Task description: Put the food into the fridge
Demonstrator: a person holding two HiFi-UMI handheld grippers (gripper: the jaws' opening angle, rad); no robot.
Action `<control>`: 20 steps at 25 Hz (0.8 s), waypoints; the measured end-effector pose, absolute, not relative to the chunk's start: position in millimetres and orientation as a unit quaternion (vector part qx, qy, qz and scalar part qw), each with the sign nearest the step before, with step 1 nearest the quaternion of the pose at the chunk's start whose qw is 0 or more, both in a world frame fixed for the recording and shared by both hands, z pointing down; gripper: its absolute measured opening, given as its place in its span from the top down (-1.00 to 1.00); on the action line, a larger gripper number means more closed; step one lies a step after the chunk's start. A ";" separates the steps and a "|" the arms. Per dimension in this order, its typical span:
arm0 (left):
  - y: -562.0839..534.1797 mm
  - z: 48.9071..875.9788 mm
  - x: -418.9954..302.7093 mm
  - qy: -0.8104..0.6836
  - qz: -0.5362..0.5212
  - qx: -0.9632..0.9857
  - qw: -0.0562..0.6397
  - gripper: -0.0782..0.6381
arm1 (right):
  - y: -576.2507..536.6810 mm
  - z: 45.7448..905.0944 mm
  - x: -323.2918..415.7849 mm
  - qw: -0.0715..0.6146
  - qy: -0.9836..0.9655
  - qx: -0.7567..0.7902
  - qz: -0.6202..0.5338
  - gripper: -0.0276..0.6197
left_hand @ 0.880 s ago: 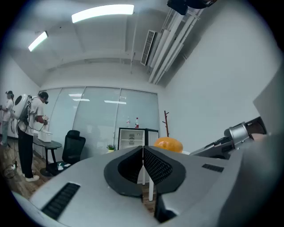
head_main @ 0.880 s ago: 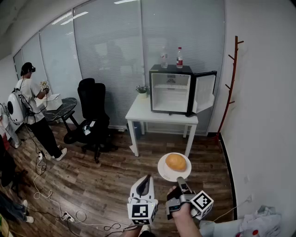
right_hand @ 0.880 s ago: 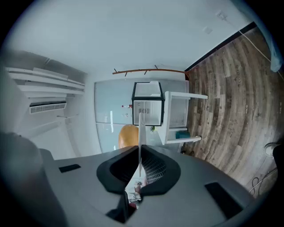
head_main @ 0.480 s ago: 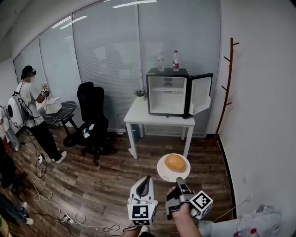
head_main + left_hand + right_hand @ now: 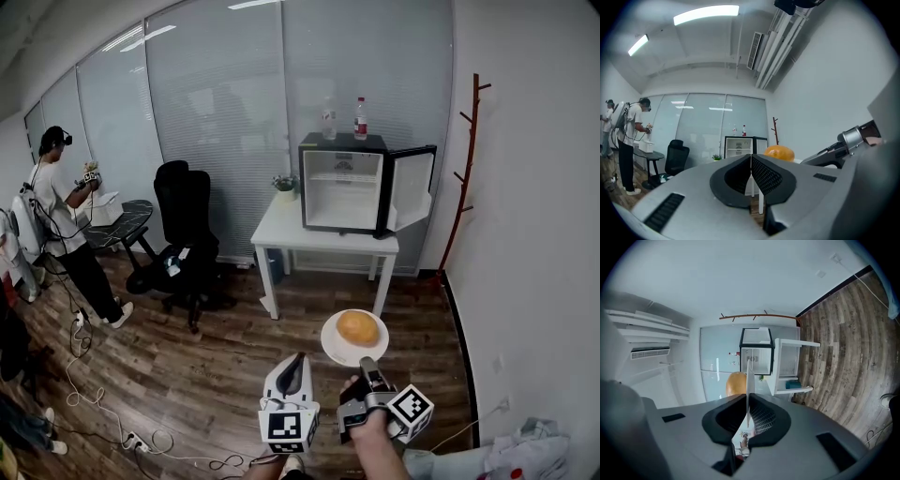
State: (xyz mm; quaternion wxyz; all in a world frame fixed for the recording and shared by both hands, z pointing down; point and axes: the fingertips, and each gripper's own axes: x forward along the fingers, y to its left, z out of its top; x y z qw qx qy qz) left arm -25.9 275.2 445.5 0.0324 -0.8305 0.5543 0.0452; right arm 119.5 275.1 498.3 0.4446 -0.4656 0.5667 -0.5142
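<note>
A hand-held right gripper (image 5: 366, 366) has its fingers clamped on the rim of a white round plate (image 5: 330, 345), which carries a golden-brown round bun (image 5: 357, 327) in the air above a dark wood-plank floor (image 5: 206, 366). The left gripper (image 5: 296, 364) is just beside it, its fingers pressed together on nothing. Well apart, across the office, a small black fridge (image 5: 344, 187) stands on a white table (image 5: 281, 228), its door (image 5: 412, 187) swung open and its white interior bare. Two plastic bottles (image 5: 360, 118) stand on top of it and a small potted plant (image 5: 287, 185) sits just beside it. A frosted glass partition (image 5: 225, 112) runs behind, with a black office chair (image 5: 187, 211) to the left and a red-brown wooden coat stand (image 5: 464, 178) against the right wall. A person wearing a headset (image 5: 61, 216) stands at far left; cables (image 5: 112, 403) trail over the floor.
</note>
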 end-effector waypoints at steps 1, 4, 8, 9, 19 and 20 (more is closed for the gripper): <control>270.8 445.5 -28.1 0.554 0.045 -0.830 0.033 0.70 | 270.0 498.0 117.4 0.445 0.568 -0.465 -0.514 0.79; 255.3 443.8 -38.7 0.556 0.047 -0.829 0.034 0.70 | 253.6 495.6 106.3 0.443 0.570 -0.463 -0.514 0.79; 230.0 438.0 -54.8 0.554 0.053 -0.830 0.035 0.70 | 226.8 491.6 89.4 0.442 0.573 -0.465 -0.511 0.79; 222.9 436.7 -58.5 0.552 0.054 -0.831 0.037 0.70 | 219.0 490.4 84.8 0.442 0.573 -0.465 -0.510 0.79; 142.2 425.8 -93.4 0.539 0.062 -0.839 0.044 0.70 | 143.7 477.4 47.2 0.446 0.572 -0.471 -0.501 0.79; 135.1 426.0 -96.0 0.538 0.062 -0.840 0.043 0.70 | 137.4 477.0 44.8 0.448 0.572 -0.471 -0.500 0.79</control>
